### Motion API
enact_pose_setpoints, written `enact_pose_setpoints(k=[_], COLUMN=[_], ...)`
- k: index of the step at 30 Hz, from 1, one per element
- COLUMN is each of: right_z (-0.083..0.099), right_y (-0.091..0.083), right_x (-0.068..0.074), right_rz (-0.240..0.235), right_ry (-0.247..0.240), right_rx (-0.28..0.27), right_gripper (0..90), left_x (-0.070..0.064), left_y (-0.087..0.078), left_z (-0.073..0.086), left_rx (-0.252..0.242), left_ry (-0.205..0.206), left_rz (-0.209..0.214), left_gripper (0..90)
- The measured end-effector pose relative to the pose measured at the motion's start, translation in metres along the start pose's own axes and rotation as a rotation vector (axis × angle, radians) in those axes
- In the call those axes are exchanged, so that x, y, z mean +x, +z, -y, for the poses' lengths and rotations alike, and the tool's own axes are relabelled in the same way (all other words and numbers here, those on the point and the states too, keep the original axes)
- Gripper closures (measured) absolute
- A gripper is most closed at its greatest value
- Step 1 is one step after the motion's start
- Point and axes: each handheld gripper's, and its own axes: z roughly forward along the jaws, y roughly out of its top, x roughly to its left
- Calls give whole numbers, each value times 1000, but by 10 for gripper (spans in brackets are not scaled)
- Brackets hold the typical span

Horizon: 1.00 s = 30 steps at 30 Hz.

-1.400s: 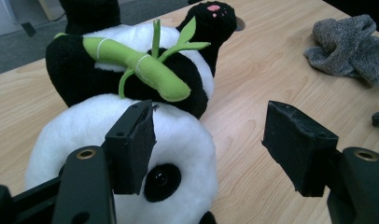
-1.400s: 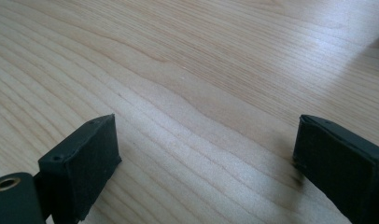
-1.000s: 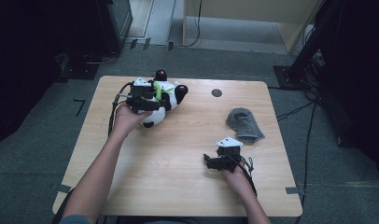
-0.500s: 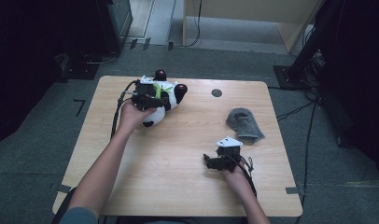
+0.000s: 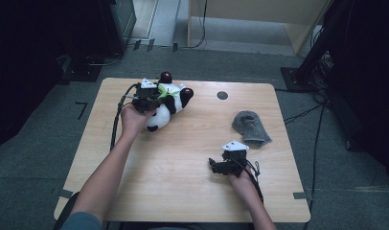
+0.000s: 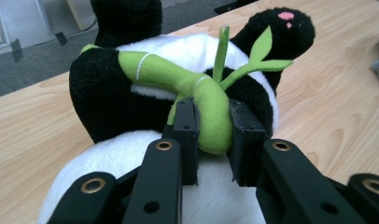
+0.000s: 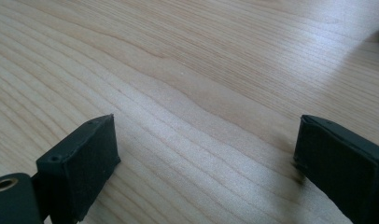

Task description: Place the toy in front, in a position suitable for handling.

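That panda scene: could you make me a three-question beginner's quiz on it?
1. True or false: the left gripper is shut on the panda's green stalk.
2. What lies between the right gripper's jaws? A) a sock B) bare table C) the panda
3. Fill in: the grey sock lies on the ____.

Key: 1 true; 2 B; 3 table.

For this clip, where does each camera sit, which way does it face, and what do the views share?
High view: above the person's side, looking forward and down on the light wooden table; both forearms enter from below.
Left gripper view: rides the left gripper, shut on the green felt bamboo stalk of the black-and-white plush panda.
Right gripper view: rides the right gripper, open over bare wood.
Shared: the panda, in the high and left gripper views.
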Motion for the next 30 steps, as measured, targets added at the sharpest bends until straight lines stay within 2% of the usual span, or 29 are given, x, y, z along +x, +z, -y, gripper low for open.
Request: enact_pose_setpoints(k=[2,4,9,10,16,17,22,28,30], right_z=[0,0,0,0,0,0,0,1,2], right_y=[0,0,0,0,0,0,0,-1,-2], right_x=[0,0,0,0,0,0,0,1,1], right_rz=[0,0,0,0,0,0,-1,5,1], right_ry=[0,0,0,0,2,2,2,6,3], right_rx=[0,0,0,0,1,1,2,0,2], right_gripper=[61,61,61,61,61,61,61,61,61], left_x=[1,2,-1,-2,-11,-16,-29,-45,-50], left_y=[-2,-5,-11,-13,-18,-22,-31,-45,-51], left_z=[0,-1,-4,-4,-6,-8,-10,-7,-1], left_rx=[-8,-16,-28,-24,-14,-13,-25,-12,-48], left_ry=[-26,-27,-22,-9,3,7,24,69,54], left_rz=[26,34,58,66,94,113,144,187,195], left_gripper=[774,778,784,785,786,786,786,785,785])
